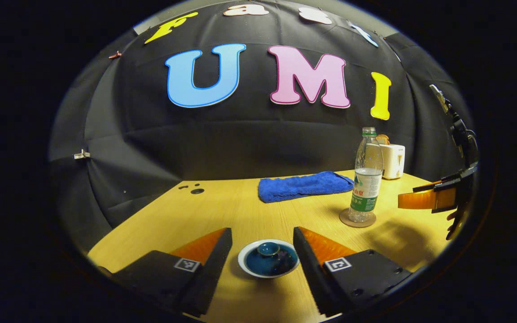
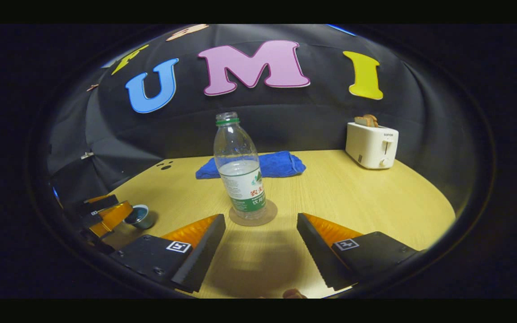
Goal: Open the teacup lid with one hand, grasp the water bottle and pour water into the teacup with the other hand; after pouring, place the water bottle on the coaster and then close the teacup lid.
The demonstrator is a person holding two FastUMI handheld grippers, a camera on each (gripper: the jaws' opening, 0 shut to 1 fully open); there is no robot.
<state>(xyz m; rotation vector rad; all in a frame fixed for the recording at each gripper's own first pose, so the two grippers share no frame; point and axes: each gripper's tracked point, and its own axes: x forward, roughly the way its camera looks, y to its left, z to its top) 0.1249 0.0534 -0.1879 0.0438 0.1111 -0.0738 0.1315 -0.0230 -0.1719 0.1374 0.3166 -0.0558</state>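
Left gripper view: your left gripper (image 1: 262, 258) is spread wide, gripping nothing, with the teacup (image 1: 268, 259) sitting right between its fingers, lid (image 1: 269, 248) on and knob up. The fingers stand clear of the cup on both sides, so nothing is touching yet. I can't tell the height over the cup from here.

Risks as I judge them:
- Close at rim level and you clamp the whole cup, not the lid. The lid then stays on, or the cup lifts and tips.
- The knob is small. Off-centre closure could flick the lid sideways onto the table (image 1: 222, 211).
- The cup looks light, so one finger landing first may shove it along the wood.

Right gripper view: your right gripper (image 2: 261, 244) is also released and empty. The water bottle (image 2: 240, 168) stands upright just ahead of its fingers, centred in the gap, on the coaster (image 2: 253, 215), partly filled and cap on as far as I can see.
- A capped bottle won't pour, so check that.
- Grab it high and the thin plastic may buckle or swing. Go for the label band.
- The towel (image 2: 276, 163) lies behind the bottle, the toaster (image 2: 372, 144) ahead and right. Both are well apart from your path.
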